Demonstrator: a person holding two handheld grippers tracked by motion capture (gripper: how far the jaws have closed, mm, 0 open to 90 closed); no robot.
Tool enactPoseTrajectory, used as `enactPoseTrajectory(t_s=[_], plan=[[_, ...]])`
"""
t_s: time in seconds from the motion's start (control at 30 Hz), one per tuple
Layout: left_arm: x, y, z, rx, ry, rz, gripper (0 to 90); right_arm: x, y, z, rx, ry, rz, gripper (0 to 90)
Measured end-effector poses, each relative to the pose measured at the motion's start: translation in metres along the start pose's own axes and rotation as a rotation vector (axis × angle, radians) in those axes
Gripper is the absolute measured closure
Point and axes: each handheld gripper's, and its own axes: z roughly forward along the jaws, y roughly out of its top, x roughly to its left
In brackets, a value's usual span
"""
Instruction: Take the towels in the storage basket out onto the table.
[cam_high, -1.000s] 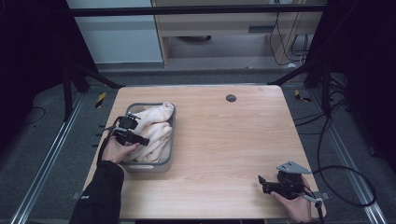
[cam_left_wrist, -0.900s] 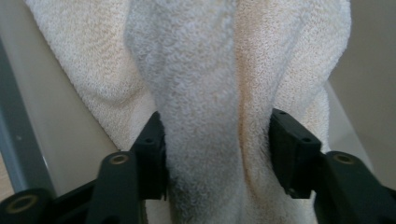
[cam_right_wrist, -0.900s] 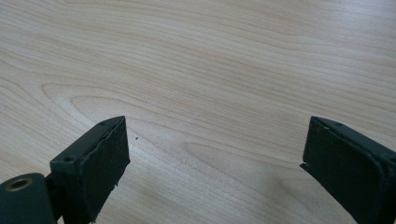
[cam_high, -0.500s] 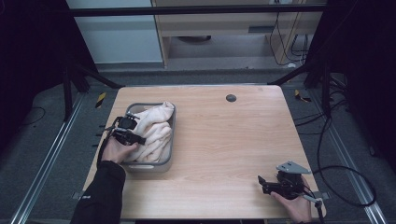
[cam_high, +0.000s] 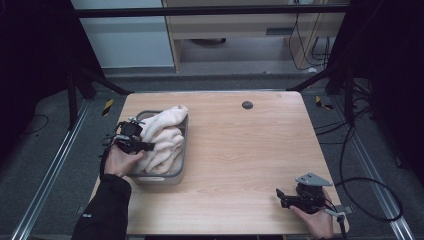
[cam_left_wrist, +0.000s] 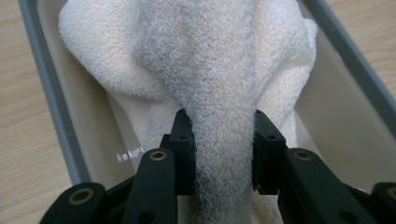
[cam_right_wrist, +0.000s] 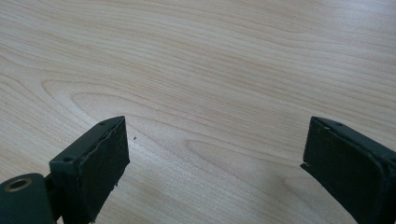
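A cream terry towel (cam_high: 162, 137) lies bunched in a grey tray (cam_high: 181, 165) at the table's left. My left gripper (cam_high: 147, 146) is over the tray, and its jaws have just been closing on a fold of the towel (cam_left_wrist: 224, 93). In the left gripper view both black pads (cam_left_wrist: 183, 140) press into that fold, which rises from the tray (cam_left_wrist: 44, 88). My right gripper (cam_high: 280, 195) rests low at the table's front right corner. Its jaws stand wide open over bare wood, and its pads (cam_right_wrist: 100, 163) have nothing between them.
A small dark round hole (cam_high: 247, 105) sits in the wooden table (cam_high: 250, 150) near its far edge. Cables trail on the floor to the right. Black frame posts stand at the table's far corners.
My left gripper has closed on the towel and lifted a little, drawing the fold up from the tray. The right gripper has kept still.
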Motion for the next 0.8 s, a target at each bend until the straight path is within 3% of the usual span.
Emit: enactPoseTrajectory(t_s=[0.3, 0.8], plan=[[-0.007, 0.006, -0.030, -0.080, 0.006, 0.020, 67.0, 0.000, 0.000, 0.000, 0.000, 0.000, -0.003, 6.9], [-0.013, 0.022, -0.072, -0.149, 0.019, 0.054, 67.1, 0.000, 0.000, 0.000, -0.001, -0.004, -0.005, 6.8]])
